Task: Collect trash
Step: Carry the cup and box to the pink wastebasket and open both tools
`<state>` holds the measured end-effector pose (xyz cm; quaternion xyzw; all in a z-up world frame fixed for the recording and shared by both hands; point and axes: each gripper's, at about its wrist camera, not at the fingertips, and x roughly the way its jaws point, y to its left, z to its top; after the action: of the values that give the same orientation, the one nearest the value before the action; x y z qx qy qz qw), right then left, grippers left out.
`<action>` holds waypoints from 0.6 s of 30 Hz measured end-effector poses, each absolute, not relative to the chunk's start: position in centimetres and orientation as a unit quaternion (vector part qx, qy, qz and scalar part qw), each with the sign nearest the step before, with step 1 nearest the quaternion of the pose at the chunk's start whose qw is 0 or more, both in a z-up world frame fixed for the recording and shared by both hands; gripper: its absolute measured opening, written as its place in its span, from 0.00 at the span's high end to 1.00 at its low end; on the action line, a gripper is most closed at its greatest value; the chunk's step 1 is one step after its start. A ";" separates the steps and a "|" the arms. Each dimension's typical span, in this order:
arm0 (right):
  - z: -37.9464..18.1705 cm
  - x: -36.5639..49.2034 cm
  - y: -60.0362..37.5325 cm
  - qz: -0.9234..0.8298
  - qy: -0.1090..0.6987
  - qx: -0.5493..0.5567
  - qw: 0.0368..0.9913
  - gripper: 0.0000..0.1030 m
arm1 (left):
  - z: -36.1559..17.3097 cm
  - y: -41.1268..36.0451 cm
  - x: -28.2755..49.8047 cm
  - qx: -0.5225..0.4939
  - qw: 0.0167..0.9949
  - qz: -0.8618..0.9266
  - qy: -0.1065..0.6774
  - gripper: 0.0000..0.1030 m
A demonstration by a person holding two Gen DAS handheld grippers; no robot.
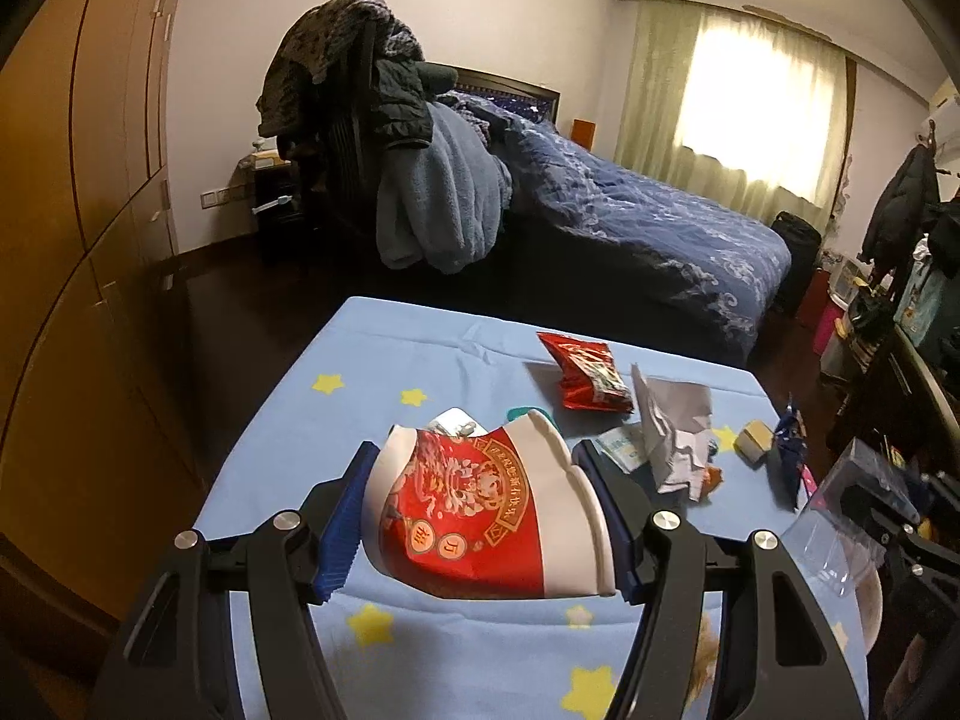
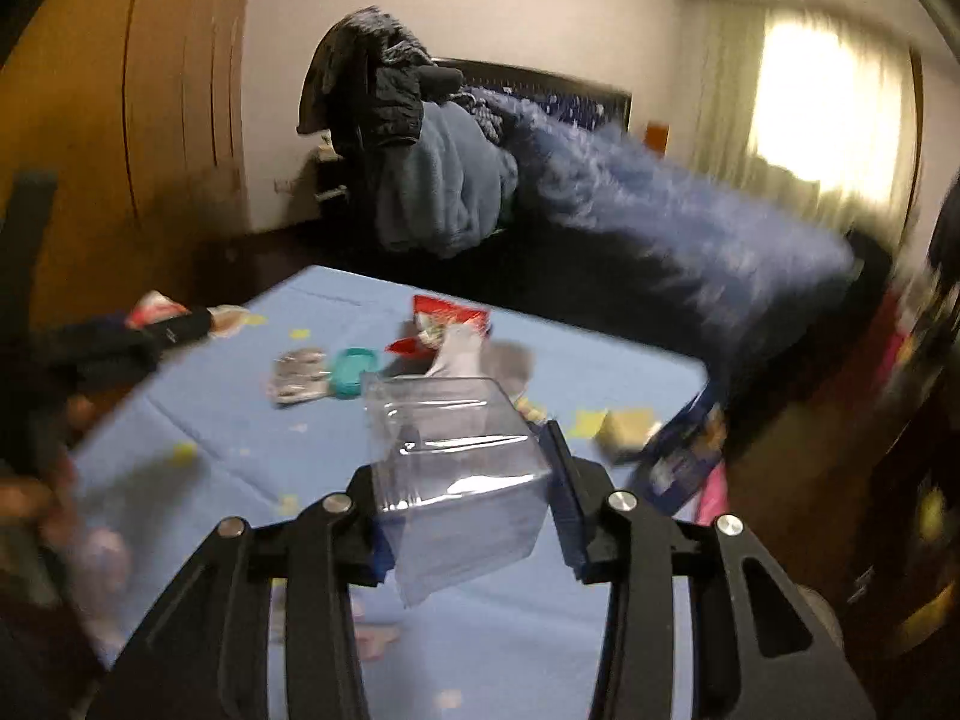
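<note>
A crushed red-and-white paper cup [image 1: 468, 516] lies sideways between the blue pads of my left gripper [image 1: 474, 456], which is shut on it above the table. My right gripper [image 2: 462, 456] is shut on a clear plastic box [image 2: 456, 450], also held over the table; that box [image 1: 840, 516] shows at the right edge of the left wrist view. Loose trash on the star-print blue cloth [image 1: 372, 372]: a red snack wrapper [image 1: 591, 369], crumpled white paper [image 1: 675, 426], a tan block [image 1: 755, 438], a dark blue wrapper [image 1: 792, 450], a teal lid [image 2: 354, 369] and a foil pack [image 2: 297, 375].
Behind the table stands a chair piled with clothes [image 1: 372, 120] and a bed with a blue cover [image 1: 660, 222]. A wooden wardrobe [image 1: 90, 180] runs along the left. Cluttered shelves and hanging coats [image 1: 900, 210] fill the right. Dark floor lies beyond the table's far edge.
</note>
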<state>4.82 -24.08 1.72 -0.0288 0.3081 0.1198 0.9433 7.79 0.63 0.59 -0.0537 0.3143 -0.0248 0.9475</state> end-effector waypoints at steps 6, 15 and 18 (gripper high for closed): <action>1.3 1.7 -27.3 0.116 0.306 0.051 0.944 0.59 | 1.3 -1.5 5.9 -0.043 0.949 -0.051 0.308 0.36; 0.1 -2.7 -35.3 0.028 0.287 0.105 0.952 0.58 | 2.1 -7.4 4.6 -0.011 0.947 -0.101 0.304 0.36; -0.5 -3.8 -37.6 -0.008 0.282 0.112 0.953 0.57 | 2.2 -10.1 4.4 0.005 0.943 -0.127 0.306 0.36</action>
<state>-3.82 -37.65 -0.53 0.1119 0.2816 -0.0083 0.9529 4.44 -10.14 2.18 0.0051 0.3065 -0.1271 0.9433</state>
